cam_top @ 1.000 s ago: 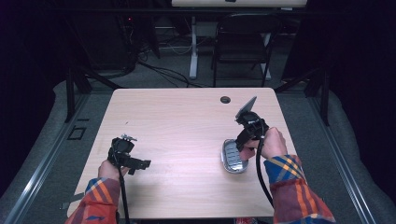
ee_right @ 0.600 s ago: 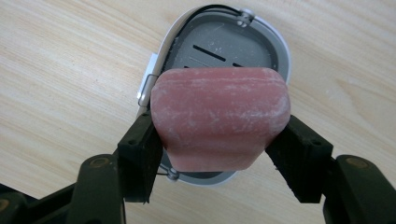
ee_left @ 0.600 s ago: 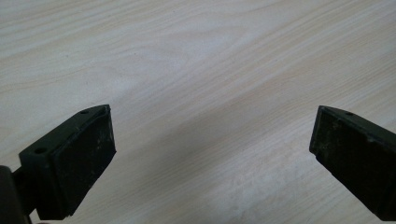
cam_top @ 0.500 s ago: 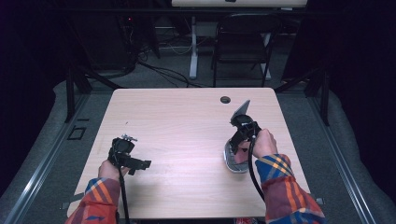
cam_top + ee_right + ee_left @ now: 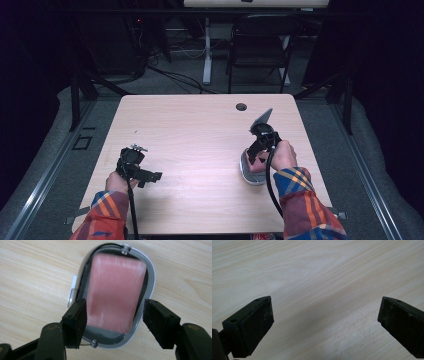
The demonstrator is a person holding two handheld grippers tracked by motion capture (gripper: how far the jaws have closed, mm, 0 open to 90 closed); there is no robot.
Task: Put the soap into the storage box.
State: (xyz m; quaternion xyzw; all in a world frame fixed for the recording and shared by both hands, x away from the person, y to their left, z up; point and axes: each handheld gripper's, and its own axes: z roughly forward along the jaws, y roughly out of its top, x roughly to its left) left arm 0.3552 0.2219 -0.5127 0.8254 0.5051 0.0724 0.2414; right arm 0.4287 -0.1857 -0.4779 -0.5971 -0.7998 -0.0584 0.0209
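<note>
Light wood surface (image 5: 200, 145), rectangular, with a small dark round hole (image 5: 241, 107) near its far edge, right of centre. Dark room around it; a black chair (image 5: 260, 47) and loose cables on the floor beyond the far edge.

Right gripper (image 5: 251, 161) sits at the right side of the surface, held in the person's right hand (image 5: 282, 155), plaid sleeve behind it, grey three-cornered plate tilted up on top. It points down at a soap dish (image 5: 252, 172) lying on the surface just near of the hand.

Right gripper view: the soap dish (image 5: 150, 277) is an oval, pale grey rim with a dark inner ring, and a pink bar of soap (image 5: 115, 292) lies inside it (slightly blurred). The fingers (image 5: 75, 320) stand moderately apart, one on each side of the bar's near end, above the dish rim; whether they touch the bar cannot be told. Nothing is clamped between them.

Left gripper (image 5: 150, 176) rests low at the near left of the surface, in the left hand (image 5: 117, 181), cable trailing toward the near edge. Well apart from the dish.

Left gripper view: fingers (image 5: 257, 322) spread wide, nothing between them, bare wood grain (image 5: 324, 277) beneath.
</note>
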